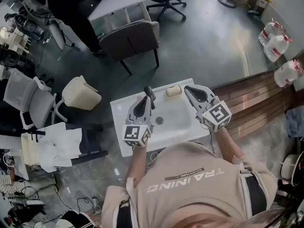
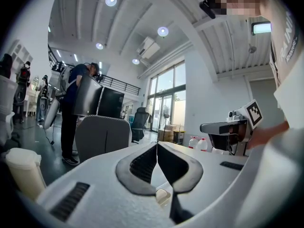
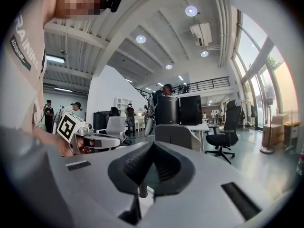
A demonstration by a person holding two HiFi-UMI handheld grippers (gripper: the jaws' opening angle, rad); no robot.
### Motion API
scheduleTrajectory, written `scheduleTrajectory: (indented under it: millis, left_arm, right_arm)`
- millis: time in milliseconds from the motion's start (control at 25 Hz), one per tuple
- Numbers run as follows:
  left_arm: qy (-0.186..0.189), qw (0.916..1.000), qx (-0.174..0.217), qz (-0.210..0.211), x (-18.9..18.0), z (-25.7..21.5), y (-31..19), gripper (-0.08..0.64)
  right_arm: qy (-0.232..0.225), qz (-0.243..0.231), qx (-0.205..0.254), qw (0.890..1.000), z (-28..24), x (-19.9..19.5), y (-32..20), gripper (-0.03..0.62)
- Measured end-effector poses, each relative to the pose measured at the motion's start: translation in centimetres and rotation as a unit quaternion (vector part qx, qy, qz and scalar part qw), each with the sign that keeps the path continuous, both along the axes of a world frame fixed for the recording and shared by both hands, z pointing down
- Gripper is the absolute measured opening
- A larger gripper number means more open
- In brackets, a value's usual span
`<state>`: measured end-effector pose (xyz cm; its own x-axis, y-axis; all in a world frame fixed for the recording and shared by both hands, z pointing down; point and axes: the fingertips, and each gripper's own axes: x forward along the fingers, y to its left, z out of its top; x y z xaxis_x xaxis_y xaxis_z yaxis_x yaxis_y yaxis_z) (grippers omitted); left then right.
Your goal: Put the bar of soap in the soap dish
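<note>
Left claw [image 1: 145,99] and right claw [image 1: 186,88] hang level over the white basin [image 1: 176,114], both pinched shut on nothing, I'd guess because the cream bar of soap [image 1: 173,90] rests on its far rim beside the right claw's tips, any soap dish beneath unclear.

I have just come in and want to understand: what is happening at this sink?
A person stands over a white sink and holds a gripper in each hand. The left gripper and the right gripper are both shut and hold nothing. A cream soap bar lies at the sink's far edge, near the gripper tips, and neither gripper grips it. Whether it sits in a dish, I cannot tell.
</note>
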<state>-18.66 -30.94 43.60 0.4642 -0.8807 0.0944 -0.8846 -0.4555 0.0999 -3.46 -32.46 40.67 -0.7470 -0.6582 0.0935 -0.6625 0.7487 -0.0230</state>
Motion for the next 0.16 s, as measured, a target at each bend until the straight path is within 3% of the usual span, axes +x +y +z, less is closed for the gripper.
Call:
scheduleTrajectory:
  millis: [160]
  left_arm:
    - [0.004,1.0000,0.003,0.007,0.14,-0.22,-0.30,0.011]
  right_arm:
    - [0.004,-0.003,-0.003,1.000,0.31,-0.43,-0.10,0.012]
